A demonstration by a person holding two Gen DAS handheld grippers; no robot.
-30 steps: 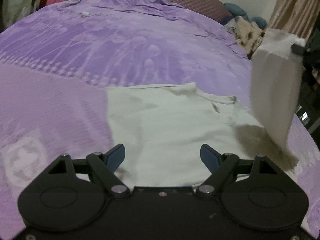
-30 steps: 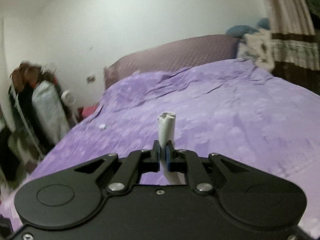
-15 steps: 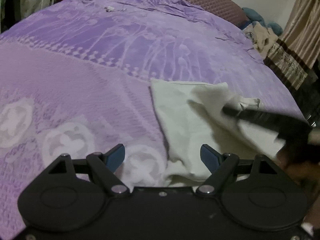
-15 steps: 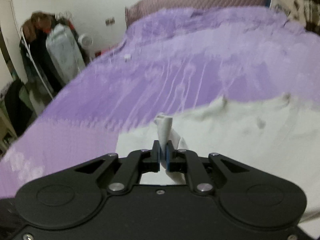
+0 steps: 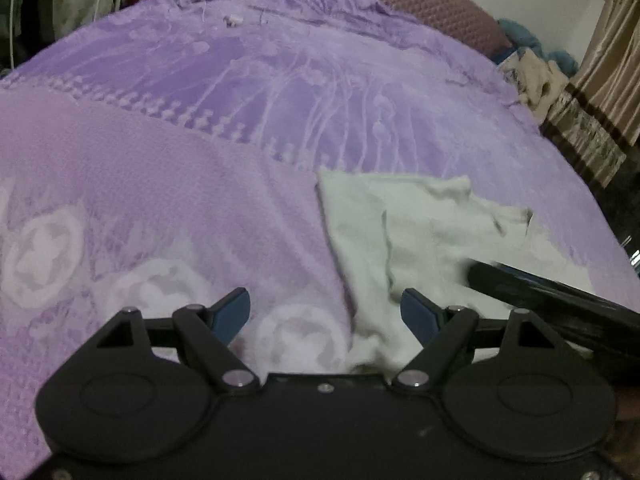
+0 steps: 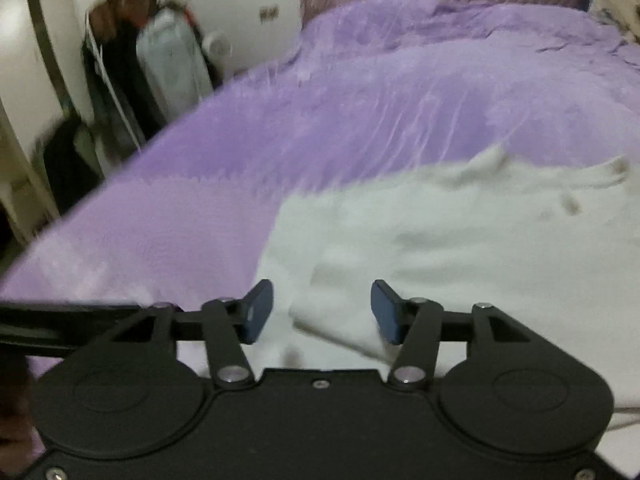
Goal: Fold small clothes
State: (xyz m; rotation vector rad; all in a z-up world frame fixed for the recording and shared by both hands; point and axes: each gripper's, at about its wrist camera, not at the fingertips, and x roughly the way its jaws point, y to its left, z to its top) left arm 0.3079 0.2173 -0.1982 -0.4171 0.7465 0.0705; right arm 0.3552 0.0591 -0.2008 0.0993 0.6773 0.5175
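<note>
Right wrist view: my right hand-held gripper (image 6: 322, 310) is opening, letting the white garment (image 6: 460, 248) go. My left hand-held gripper (image 5: 326, 314) gapes empty. The loose fold at three o'clock could spring back.

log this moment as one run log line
left gripper open, empty | right gripper opening over white garment | garment on purple bedspread

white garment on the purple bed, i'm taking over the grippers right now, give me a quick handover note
Left gripper: open, empty, low over the purple bedspread at the garment's left edge.
Right gripper: jaws opening, pads clear of the cloth lying under them; nothing held.
White garment: lying on the bedspread, a flap folded over its middle, edges still rumpled.
Done: one side fold laid down.
Left: probably smooth it, fold the remaining side, then fold it in half.
</note>
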